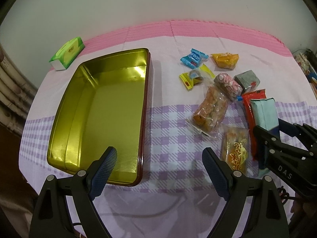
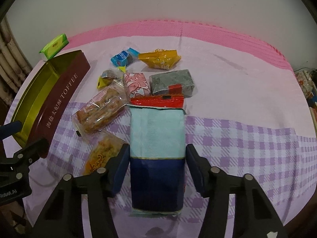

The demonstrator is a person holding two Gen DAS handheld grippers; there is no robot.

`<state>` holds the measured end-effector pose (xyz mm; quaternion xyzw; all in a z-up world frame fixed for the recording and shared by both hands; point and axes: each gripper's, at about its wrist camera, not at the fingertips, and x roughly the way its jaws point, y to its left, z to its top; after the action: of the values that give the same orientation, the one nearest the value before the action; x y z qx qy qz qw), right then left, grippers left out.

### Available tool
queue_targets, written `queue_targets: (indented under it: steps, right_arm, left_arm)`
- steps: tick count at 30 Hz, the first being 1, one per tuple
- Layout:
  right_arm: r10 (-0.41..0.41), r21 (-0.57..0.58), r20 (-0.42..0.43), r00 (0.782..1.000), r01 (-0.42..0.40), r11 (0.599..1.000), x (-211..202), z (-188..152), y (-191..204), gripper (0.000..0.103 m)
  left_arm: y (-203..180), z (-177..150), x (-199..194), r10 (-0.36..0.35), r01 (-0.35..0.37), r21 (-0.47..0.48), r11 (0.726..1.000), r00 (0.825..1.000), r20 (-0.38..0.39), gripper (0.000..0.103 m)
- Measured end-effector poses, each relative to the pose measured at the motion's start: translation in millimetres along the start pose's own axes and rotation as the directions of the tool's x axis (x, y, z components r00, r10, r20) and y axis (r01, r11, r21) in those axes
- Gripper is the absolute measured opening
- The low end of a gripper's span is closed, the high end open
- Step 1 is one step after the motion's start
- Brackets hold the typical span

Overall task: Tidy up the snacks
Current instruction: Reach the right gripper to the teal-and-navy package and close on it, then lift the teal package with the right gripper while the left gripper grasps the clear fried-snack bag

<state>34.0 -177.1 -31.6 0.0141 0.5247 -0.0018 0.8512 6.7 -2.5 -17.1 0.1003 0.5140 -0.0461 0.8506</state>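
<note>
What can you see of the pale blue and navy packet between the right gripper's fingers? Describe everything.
The pale blue and navy packet is a long, flat pouch of glossy, finely ribbed wrapper, pale blue at its far part, navy nearer the camera, with a thin band between. It lies flat on the checked cloth, lengthwise between the fingers of the right gripper, whose pads meet its sides. Its far end abuts a red packet.

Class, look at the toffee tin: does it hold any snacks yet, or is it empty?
Empty: the tin shows only bare gold floor, with every snack lying outside on the cloth.

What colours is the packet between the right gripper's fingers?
The packet is pale mint-green on its far half and dark navy blue nearer the camera, clearest in the right wrist view.
</note>
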Motion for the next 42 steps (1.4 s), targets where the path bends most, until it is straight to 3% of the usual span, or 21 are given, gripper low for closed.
queue_targets:
  steps: [8,17,28,38,42]
  right_arm:
    - [0.026,0.033,0.005,1.0,-0.026,0.999,0,0,-6,0.047]
    - [0.014,0.081,0.019,1.0,-0.016,0.997,-6,0,-25,0.047]
    - [-0.107,0.172,0.003,0.994,0.105,0.98,-2,4,-86,0.047]
    - [-0.128,0.22,-0.026,0.991,0.13,0.967,11,-2,-114,0.047]
    - [-0.127,0.234,-0.03,0.991,0.131,0.964,13,-3,-120,0.047]
  left_arm:
    - [-1,-2,2,0.004,-0.004,0.011,1.0,1.0,-0.012,0.088]
    - [-4,8,3,0.031,-0.033,0.041,0.999,0.998,0.048,0.088]
    - [-19,36,16,-0.073,0.069,0.114,0.991,0.997,0.027,0.088]
    - [-47,58,39,-0.145,0.153,0.215,0.965,0.988,-0.053,0.084]
    - [-58,65,54,-0.147,0.163,0.23,0.959,0.985,-0.085,0.077]
